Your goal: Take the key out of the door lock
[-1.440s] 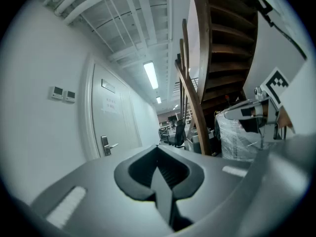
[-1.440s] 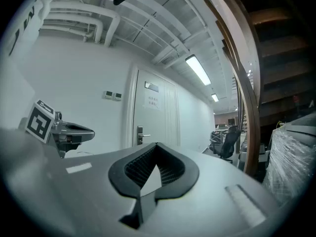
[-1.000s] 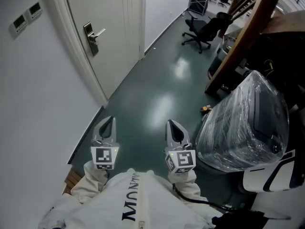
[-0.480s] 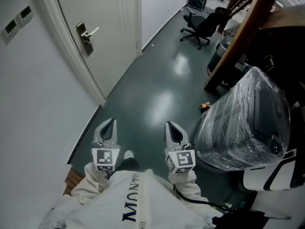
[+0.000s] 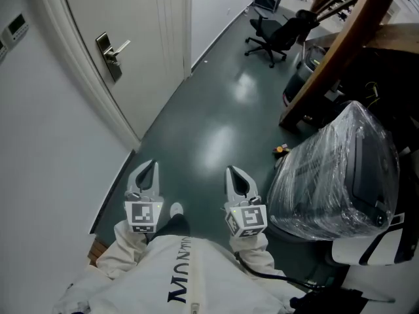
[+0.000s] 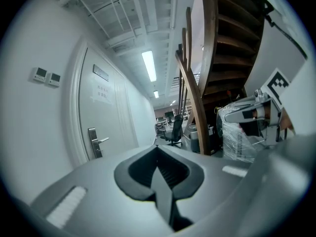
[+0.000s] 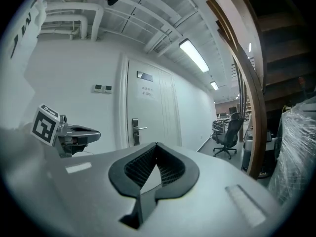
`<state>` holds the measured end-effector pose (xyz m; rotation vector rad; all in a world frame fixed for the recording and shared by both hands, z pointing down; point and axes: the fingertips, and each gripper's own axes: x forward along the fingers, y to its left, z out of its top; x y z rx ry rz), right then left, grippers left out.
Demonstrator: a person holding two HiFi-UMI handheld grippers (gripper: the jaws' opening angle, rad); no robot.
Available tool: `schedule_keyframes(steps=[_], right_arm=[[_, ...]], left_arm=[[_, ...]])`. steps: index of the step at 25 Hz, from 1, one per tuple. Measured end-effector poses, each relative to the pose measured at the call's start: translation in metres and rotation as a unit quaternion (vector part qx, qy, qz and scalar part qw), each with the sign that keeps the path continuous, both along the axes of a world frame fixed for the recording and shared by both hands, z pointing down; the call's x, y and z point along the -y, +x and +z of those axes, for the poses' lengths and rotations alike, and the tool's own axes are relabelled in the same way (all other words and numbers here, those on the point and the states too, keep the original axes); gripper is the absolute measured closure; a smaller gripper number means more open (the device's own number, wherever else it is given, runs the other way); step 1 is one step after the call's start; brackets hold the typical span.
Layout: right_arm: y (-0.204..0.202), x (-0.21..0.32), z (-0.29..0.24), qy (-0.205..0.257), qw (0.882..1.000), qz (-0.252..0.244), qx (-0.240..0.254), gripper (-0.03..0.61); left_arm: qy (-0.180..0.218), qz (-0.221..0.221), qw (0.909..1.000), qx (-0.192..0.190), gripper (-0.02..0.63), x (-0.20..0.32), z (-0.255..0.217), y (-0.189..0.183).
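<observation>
The white door (image 5: 141, 31) stands far ahead at the upper left, with its metal lock plate and lever handle (image 5: 106, 54). No key can be made out at this distance. The lock plate also shows small in the left gripper view (image 6: 94, 143) and in the right gripper view (image 7: 135, 131). My left gripper (image 5: 148, 170) and right gripper (image 5: 234, 175) hang side by side over the dark green floor, well short of the door. Both are shut with nothing between the jaws, as their own views show for the left gripper (image 6: 159, 168) and the right gripper (image 7: 156, 163).
A bulky thing wrapped in clear plastic (image 5: 334, 175) stands close on the right. Behind it rises a wooden staircase beam (image 5: 334, 44). A black office chair (image 5: 275, 34) stands down the corridor. Wall switches (image 5: 13, 28) sit left of the door frame. A small orange item (image 5: 280, 150) lies on the floor.
The door and its handle have slid left and up in the head view, and a shoe now shows below the grippers. Both grippers keep their places and stay shut.
</observation>
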<state>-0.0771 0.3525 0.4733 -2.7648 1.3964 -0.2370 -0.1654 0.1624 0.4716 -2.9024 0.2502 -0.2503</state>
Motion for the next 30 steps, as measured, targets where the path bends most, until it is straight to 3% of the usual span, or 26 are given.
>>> schedule_keyframes(steps=[14,30], right_arm=[[0.057,0.114,-0.005,-0.012,1.0,-0.017,-0.004,0.58],[0.07,0.2,-0.009,-0.034,0.999,-0.028,-0.011,0.58]], left_arm=[[-0.006,-0.018,0.9998,-0.005,0.614,0.112,-0.006,0.053],[-0.011,-0.034,0.9993,-0.014,0.614,0.201,-0.008,0.061]])
